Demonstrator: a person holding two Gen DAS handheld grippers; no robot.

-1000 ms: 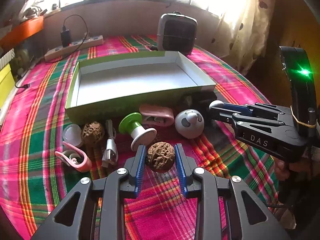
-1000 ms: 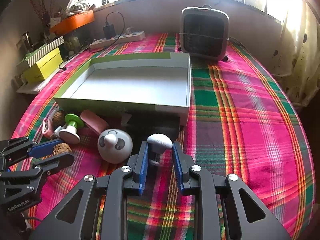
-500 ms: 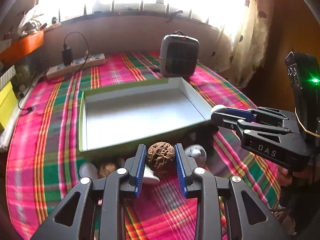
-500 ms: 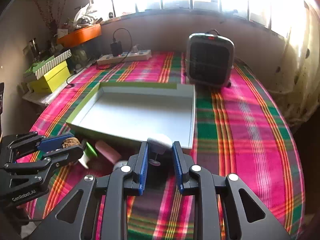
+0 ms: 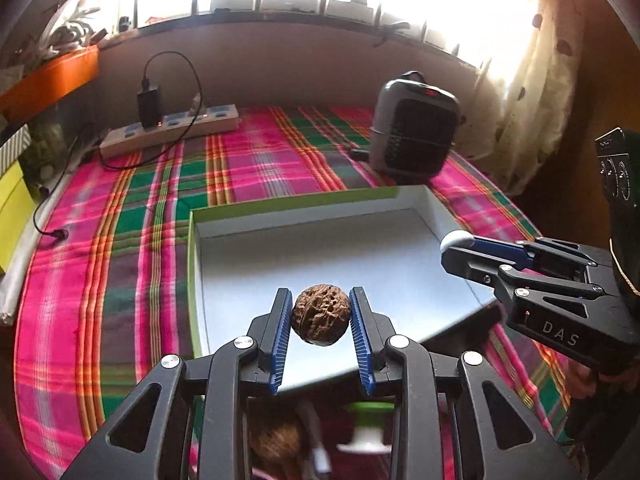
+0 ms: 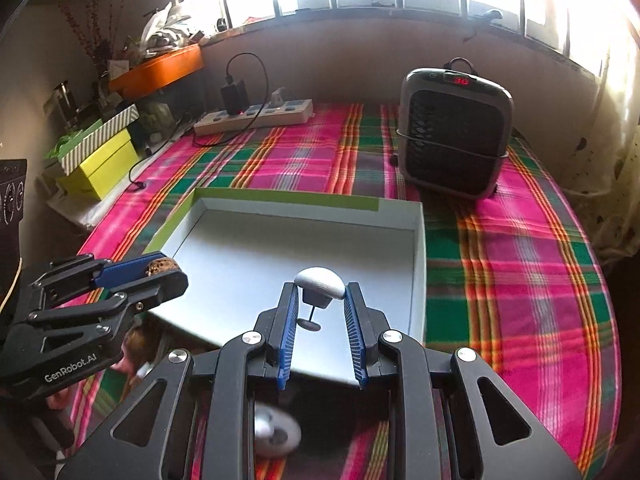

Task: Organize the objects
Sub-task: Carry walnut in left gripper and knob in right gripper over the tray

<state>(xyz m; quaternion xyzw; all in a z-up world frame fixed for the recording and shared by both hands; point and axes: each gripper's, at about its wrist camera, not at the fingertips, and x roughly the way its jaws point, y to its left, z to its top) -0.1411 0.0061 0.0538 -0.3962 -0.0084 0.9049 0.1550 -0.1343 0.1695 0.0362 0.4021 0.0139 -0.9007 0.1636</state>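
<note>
A brown walnut [image 5: 319,314] is pinched between the blue pads of my left gripper [image 5: 320,320], held in the air over the near part of the shallow green-and-white box [image 5: 296,202]. My right gripper [image 6: 319,312] is shut on a small grey mushroom-shaped knob [image 6: 320,282] with a thin stem, also above the box's [image 6: 418,248] near half. Each gripper shows in the other's view: the right one [image 5: 460,250] at the right with its knob [image 5: 456,238], the left one [image 6: 160,274] at the left with the walnut [image 6: 158,267].
Under the left gripper lie a second walnut [image 5: 276,440] and a green-and-white spool [image 5: 366,426]; a round grey-and-white toy [image 6: 276,432] lies below the right one. A grey heater [image 6: 454,128] and a power strip [image 6: 252,117] stand at the back of the plaid table. Yellow boxes [image 6: 100,164] sit at the left.
Both grippers have lifted off the cloth and moved forward over the box, carrying the walnut and the knob. The loose items now sit below and behind the fingers.
</note>
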